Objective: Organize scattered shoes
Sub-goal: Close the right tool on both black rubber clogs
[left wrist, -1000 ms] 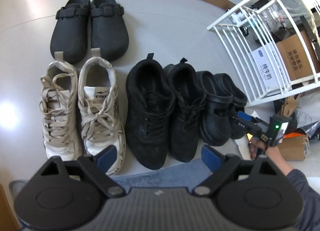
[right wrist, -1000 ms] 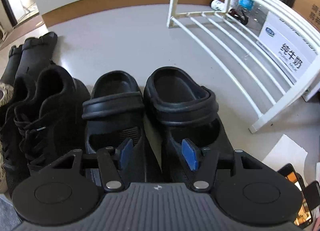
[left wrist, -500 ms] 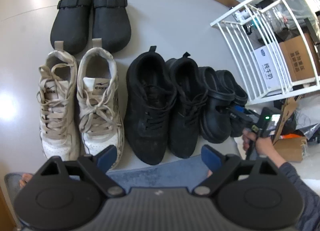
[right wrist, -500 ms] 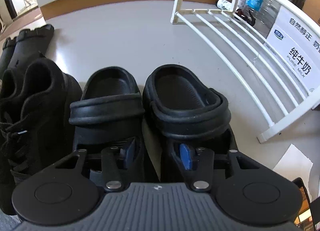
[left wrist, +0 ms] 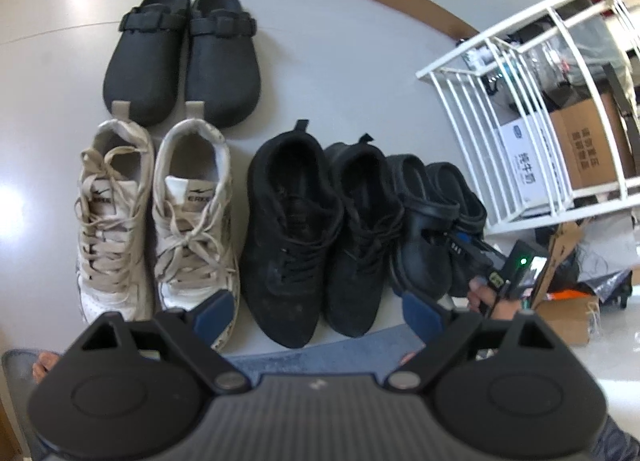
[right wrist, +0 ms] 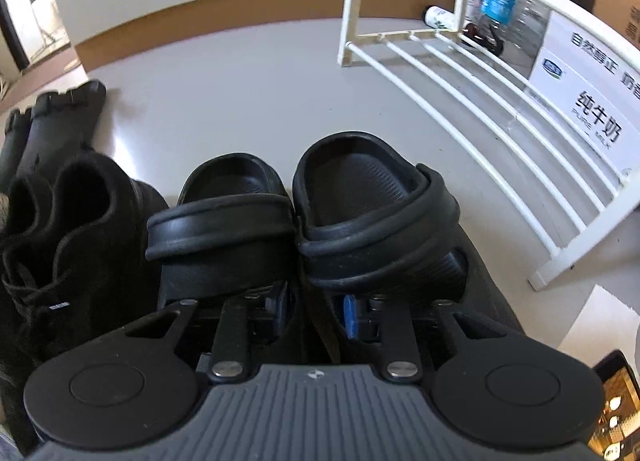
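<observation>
Black clogs (right wrist: pixel 304 221) pinched together by right hand-held gripper (right wrist: pixel 314 313); only left view shows white sneakers (left wrist: pixel 156 217).

My left gripper (left wrist: pixel 316 309) has a black body with two round discs, a ribbed grey centre plate with a small pale logo, and two silver screws at the arm pivots. Its fingers (left wrist: pixel 216 311) end in dark blue pads. My right gripper (right wrist: pixel 316 315) is built the same, with brighter blue pads (right wrist: pixel 349 317). From the left view, its rear carries a black box with a green light (left wrist: pixel 523 261). My right hand's sleeve (left wrist: pixel 624 437) is dark grey, finely striped.
</observation>
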Demonstrator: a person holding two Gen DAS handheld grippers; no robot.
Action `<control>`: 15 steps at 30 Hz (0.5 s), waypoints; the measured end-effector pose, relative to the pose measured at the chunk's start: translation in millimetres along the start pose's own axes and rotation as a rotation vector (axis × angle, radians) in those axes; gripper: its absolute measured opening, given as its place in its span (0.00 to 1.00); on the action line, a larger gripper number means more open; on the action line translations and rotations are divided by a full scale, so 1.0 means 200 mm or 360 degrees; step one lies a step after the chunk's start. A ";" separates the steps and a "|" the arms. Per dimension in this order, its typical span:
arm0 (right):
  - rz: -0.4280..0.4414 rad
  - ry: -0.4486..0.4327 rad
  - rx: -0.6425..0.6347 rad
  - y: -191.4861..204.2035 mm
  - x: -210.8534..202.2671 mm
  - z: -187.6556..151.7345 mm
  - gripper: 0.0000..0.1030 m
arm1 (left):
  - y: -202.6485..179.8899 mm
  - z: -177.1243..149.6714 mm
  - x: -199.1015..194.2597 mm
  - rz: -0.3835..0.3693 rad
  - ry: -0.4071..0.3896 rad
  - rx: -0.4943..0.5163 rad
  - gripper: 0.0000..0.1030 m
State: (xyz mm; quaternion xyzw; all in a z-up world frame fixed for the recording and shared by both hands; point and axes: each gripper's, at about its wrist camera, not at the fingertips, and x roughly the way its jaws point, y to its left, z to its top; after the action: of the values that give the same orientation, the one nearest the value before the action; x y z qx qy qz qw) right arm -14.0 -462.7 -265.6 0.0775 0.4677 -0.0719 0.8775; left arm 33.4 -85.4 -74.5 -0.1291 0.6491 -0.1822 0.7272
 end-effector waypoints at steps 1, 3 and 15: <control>-0.0003 -0.0010 0.0023 -0.01 -0.02 0.01 0.28 | 0.00 0.00 -0.01 0.0000 -0.0008 0.0000 0.90; -0.0028 -0.0026 0.0049 -0.02 -0.05 0.04 0.28 | -0.01 0.00 -0.01 -0.0002 -0.0021 0.0007 0.90; -0.0192 -0.0244 0.0298 -0.10 -0.19 0.25 0.28 | 0.01 0.00 -0.06 0.0049 -0.0079 0.0012 0.90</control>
State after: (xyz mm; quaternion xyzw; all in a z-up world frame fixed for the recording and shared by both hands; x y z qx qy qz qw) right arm 1.3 -490.1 -207.1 0.1251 0.3944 -0.1737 0.8937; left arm 33.0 -77.9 -65.4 -0.1209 0.6322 -0.1702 0.7462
